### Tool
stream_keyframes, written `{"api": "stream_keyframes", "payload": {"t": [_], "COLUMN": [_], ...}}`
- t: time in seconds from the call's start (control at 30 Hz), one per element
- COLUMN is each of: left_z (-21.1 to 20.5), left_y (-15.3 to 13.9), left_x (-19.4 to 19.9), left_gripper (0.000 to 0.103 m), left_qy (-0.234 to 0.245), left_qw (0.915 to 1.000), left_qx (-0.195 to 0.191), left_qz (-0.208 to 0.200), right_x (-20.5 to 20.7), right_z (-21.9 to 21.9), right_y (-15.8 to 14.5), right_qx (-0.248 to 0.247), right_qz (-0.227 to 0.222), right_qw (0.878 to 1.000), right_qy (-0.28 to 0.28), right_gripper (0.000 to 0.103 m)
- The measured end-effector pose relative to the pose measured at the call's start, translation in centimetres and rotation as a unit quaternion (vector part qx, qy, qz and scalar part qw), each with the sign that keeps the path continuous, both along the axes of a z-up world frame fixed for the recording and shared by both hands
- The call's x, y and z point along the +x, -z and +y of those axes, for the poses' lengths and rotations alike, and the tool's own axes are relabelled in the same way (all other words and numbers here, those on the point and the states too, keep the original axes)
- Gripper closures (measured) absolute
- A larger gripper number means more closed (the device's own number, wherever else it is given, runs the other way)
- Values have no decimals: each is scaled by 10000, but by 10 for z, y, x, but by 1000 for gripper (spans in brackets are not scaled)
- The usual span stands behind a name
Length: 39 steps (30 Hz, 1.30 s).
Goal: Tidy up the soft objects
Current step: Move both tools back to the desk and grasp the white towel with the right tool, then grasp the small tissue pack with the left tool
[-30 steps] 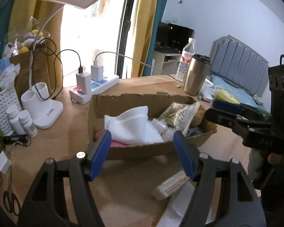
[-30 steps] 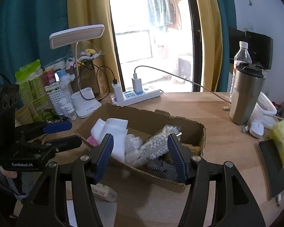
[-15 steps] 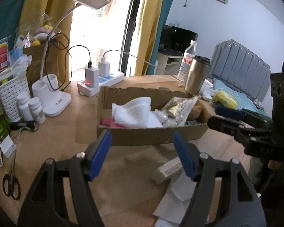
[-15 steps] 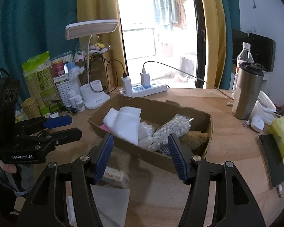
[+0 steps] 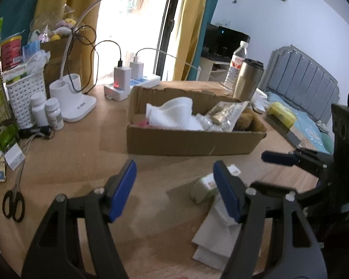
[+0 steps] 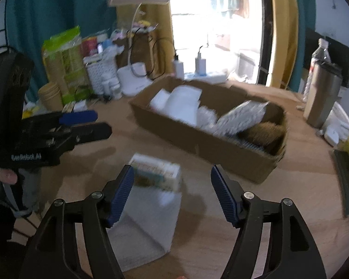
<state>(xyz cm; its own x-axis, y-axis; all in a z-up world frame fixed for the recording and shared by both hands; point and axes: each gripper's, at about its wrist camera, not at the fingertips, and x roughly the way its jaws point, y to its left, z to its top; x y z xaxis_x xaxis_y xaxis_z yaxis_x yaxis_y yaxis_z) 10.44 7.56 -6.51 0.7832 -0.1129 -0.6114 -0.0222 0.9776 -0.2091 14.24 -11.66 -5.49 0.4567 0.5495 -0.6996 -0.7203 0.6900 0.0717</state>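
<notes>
A cardboard box (image 5: 193, 141) (image 6: 197, 144) stands mid-table and holds a white cloth (image 5: 174, 114) (image 6: 183, 107), a bag of beads (image 5: 228, 114) (image 6: 242, 116) and a brown plush (image 6: 265, 132). In front of it a small tissue pack (image 5: 203, 186) (image 6: 158, 172) lies on a white sheet (image 5: 218, 237) (image 6: 146, 227). My right gripper (image 6: 172, 176) hovers over the pack; its jaws are opening and the pads do not touch it. My left gripper (image 5: 174, 174) stands open over bare table, left of the pack, with nothing between its fingers.
A desk lamp base (image 5: 74, 102), power strip (image 5: 132, 84), white basket (image 5: 26, 95) and pill bottles (image 5: 46, 111) crowd the back left. Scissors (image 5: 12, 200) lie at the left edge. A steel tumbler (image 5: 247, 79) (image 6: 323, 93) and a water bottle (image 5: 237, 65) stand at the back right.
Both grippers have drawn back from the box and sunk toward the near table. The tissue pack now sits just ahead of my right fingertips, and the right jaws have widened.
</notes>
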Motion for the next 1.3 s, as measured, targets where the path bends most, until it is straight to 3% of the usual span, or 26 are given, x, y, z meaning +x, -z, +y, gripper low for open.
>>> {"api": "stream_keyframes", "payload": {"t": [0.47, 0.63, 0.73, 0.83, 1.0, 1.1, 1.3], "left_z": [4, 5, 3, -2, -13, -23, -43], "left_y": [18, 23, 24, 24, 25, 24, 23], "left_x": [-18, -18, -15, -11, -4, 2, 18], "left_gripper": [33, 33, 33, 33, 33, 33, 33], "left_qy": [-255, -300, -285, -221, -90, -2, 179], "left_qw": [9993, 9989, 9988, 9989, 9989, 9988, 9981], "left_qx": [-103, -115, -103, -81, -30, 13, 106], "left_qz": [245, 343, 378, 407, 460, 484, 578], "right_x": [-20, -21, -27, -29, -20, -14, -4], "right_z": [25, 32, 34, 31, 12, -1, -20], "right_y": [36, 49, 51, 51, 48, 47, 44], "right_qx": [-400, -710, -879, -909, -815, -740, -670], "right_qz": [546, 586, 356, 258, 245, 268, 311], "right_qw": [9961, 9940, 9933, 9933, 9953, 9964, 9972], "right_qy": [-569, -587, -664, -660, -460, -313, -114], "right_gripper": [24, 24, 26, 37, 81, 87, 89]}}
